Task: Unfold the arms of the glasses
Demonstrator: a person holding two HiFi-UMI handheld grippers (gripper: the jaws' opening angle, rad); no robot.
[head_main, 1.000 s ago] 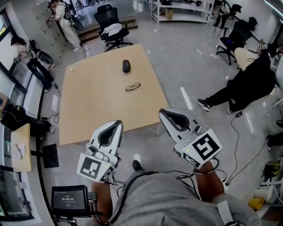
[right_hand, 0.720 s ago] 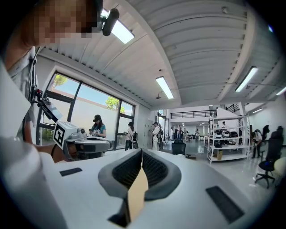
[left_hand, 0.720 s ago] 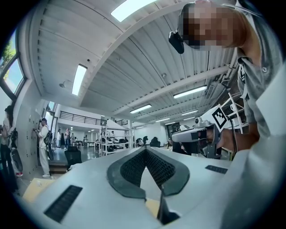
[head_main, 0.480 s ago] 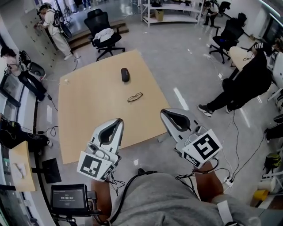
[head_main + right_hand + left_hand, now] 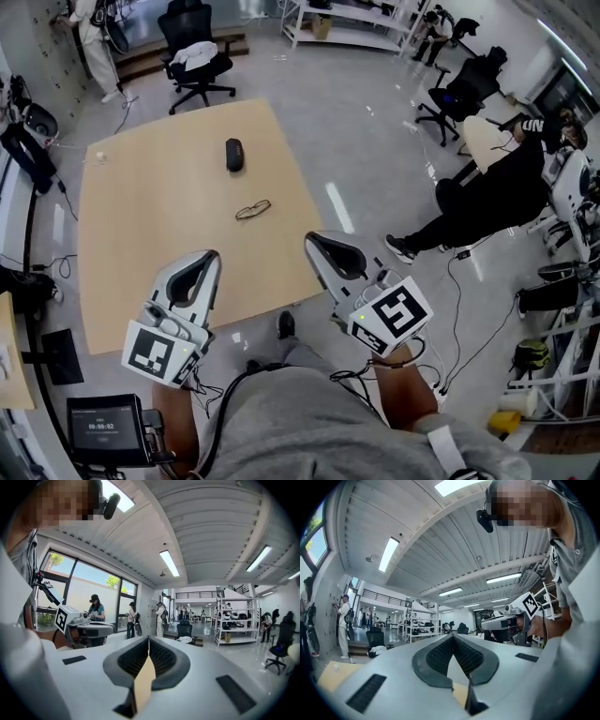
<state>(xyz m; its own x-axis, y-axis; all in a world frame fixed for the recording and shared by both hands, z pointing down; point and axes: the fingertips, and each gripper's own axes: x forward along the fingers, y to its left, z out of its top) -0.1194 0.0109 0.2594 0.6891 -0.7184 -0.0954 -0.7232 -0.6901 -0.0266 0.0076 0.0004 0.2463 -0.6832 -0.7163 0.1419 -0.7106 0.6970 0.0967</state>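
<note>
Pale wooden table (image 5: 131,216) on grey floor (image 5: 375,141), bearing glasses (image 5: 253,209) and black oblong object (image 5: 233,155). Office chair (image 5: 192,56) behind. Left gripper (image 5: 211,254) and right gripper (image 5: 311,239) closed, empty.

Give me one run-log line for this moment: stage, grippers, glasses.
stage: pre-grasp | left gripper: shut, empty | right gripper: shut, empty | glasses: on table, untouched, ahead of both | black oblong object: beyond glasses

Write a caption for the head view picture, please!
Both shut, the left hand-held gripper and right hand-held gripper point toward a wooden table holding glasses and a small black object.
</note>
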